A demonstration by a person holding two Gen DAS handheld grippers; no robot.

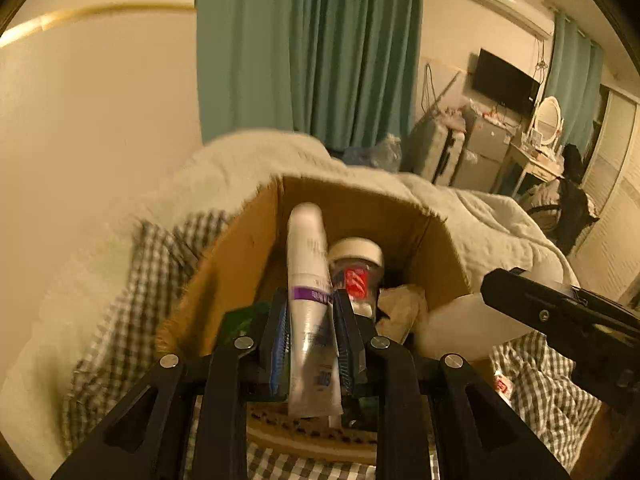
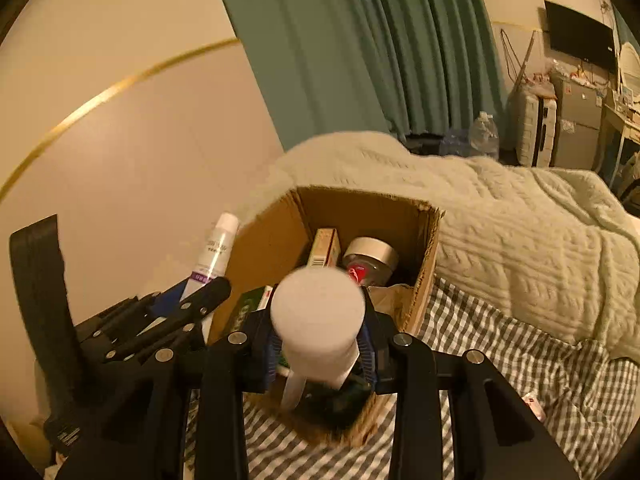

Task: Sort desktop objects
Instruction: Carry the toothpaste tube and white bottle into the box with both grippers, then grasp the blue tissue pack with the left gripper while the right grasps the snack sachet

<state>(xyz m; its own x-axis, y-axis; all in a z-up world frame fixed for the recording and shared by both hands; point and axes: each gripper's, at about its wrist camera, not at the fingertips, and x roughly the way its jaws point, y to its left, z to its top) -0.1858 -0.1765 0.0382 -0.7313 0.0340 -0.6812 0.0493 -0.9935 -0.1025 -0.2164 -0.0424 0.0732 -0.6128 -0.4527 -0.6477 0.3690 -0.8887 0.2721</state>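
An open cardboard box [image 1: 240,252] [image 2: 272,248] stands on a checked cloth on the bed. My left gripper [image 1: 310,336] is shut on a white tube with a purple band [image 1: 308,300], held above the box; the tube also shows in the right wrist view [image 2: 214,252]. My right gripper [image 2: 320,344] is shut on a white round-capped bottle [image 2: 318,320], held over the box's near side; it shows in the left wrist view [image 1: 460,324]. Inside the box lie a jar with a pale lid and red label [image 1: 356,264] [image 2: 370,260], a small carton [image 2: 324,248] and a green packet [image 2: 250,308].
A cream knitted blanket [image 2: 500,220] is bunched behind and to the right of the box. The checked cloth [image 2: 500,344] covers the near bed. A wall is at left, teal curtains [image 1: 312,48] behind, furniture and a TV [image 1: 504,80] at far right.
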